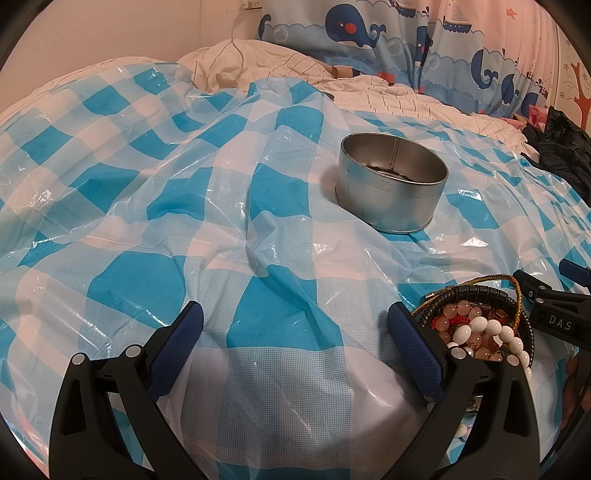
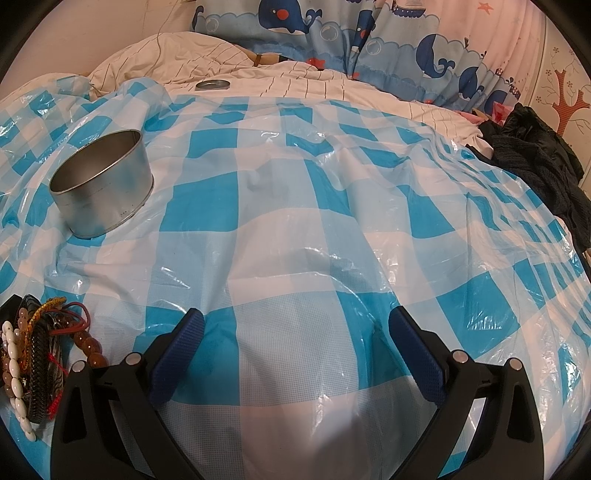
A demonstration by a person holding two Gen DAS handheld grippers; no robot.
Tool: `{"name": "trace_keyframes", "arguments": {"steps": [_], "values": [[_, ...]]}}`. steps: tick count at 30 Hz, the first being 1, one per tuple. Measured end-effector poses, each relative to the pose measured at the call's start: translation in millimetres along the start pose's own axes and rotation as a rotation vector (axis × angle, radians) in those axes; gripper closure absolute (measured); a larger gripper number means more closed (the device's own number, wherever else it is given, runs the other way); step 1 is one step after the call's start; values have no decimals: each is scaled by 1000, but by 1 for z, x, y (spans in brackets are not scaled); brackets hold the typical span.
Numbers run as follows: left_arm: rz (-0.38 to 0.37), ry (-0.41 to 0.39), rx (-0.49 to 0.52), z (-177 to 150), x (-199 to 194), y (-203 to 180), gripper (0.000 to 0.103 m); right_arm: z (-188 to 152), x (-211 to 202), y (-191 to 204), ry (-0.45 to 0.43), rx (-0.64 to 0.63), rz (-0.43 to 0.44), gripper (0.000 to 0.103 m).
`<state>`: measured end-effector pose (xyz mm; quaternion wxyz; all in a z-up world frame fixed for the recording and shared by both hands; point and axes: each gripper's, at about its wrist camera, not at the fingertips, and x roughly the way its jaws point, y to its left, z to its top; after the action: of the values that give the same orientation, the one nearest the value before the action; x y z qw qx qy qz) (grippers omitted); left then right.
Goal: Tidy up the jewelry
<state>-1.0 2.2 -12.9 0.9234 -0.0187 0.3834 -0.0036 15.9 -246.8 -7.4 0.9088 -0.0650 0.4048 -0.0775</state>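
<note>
Both sets of fingers spread, empty. Bracelet pile (image 1: 480,328) lies on bed between your grippers, tin (image 1: 391,181) beyond. Take one strand with right gripper (image 2: 295,332) (pile tangled), lift slowly, drop into tin.

Two low views sharing tin (image 1: 391,184)

Left claw (image 1: 295,317) and right claw (image 2: 295,325) both gape wide, holding nothing.

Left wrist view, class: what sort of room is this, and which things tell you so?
Probably a bedroom: rumpled white bedding, a whale-print curtain behind it, and a blue checked plastic sheet spread over the bed.
</note>
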Motion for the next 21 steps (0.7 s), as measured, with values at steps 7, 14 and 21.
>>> {"name": "trace_keyframes", "arguments": {"steps": [7,14,21], "values": [[0,0,0,0,0,0,7,1,0,0,0,0,0,7],[0,0,0,0,0,0,7,1,0,1,1,0,0,7],[0,1,0,0,0,0,7,1,2,1,13,-2,2,7]]}}
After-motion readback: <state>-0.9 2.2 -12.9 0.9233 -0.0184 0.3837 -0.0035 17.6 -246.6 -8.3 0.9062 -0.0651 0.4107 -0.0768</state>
